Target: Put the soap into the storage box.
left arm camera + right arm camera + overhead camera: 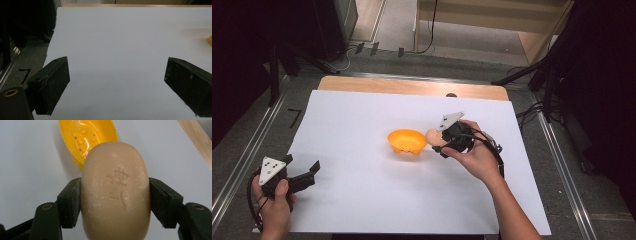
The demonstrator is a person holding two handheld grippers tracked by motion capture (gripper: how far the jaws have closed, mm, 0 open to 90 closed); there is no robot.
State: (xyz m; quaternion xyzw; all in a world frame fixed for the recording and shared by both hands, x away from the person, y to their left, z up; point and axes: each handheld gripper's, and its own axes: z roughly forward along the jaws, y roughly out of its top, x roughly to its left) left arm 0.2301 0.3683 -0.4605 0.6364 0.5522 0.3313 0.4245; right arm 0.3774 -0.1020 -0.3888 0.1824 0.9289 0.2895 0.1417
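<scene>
1. The right gripper [115, 195] is clamped on a bar of soap [116, 192]; both black jaws press flat against its long sides, one on each flank.
2. The soap is a rounded oval, pale beige and matte, dusted with fine white specks. A mark is stamped into the face turned toward the gripper's camera.
3. The bar sticks out well past the jaw tips and also runs back between them toward the gripper body.
4. Just beyond the jaw tips, ahead of the soap, sits a yellow soap dish [87, 137]: glossy, translucent plastic, shallow and bowl-shaped, with small raised bumps and drain holes in its floor.
5. In the high view the soap [433, 137] hangs at the dish's [406, 141] right edge, close beside its rim; whether they touch I cannot tell.
6. The jaw pads are dark, rough-faced blocks, bolted to black arms.
7. The left gripper [117, 77] has its jaws wide apart with nothing between them; their grainy black pads face each other over bare white paper [120, 45].
8. That paper is a smooth, matte sheet covering a light wooden table [412, 86], and spreads out ahead of and below both sets of jaws.
9. A sliver of the yellow dish lies far ahead and off to the side of the left jaws.
</scene>
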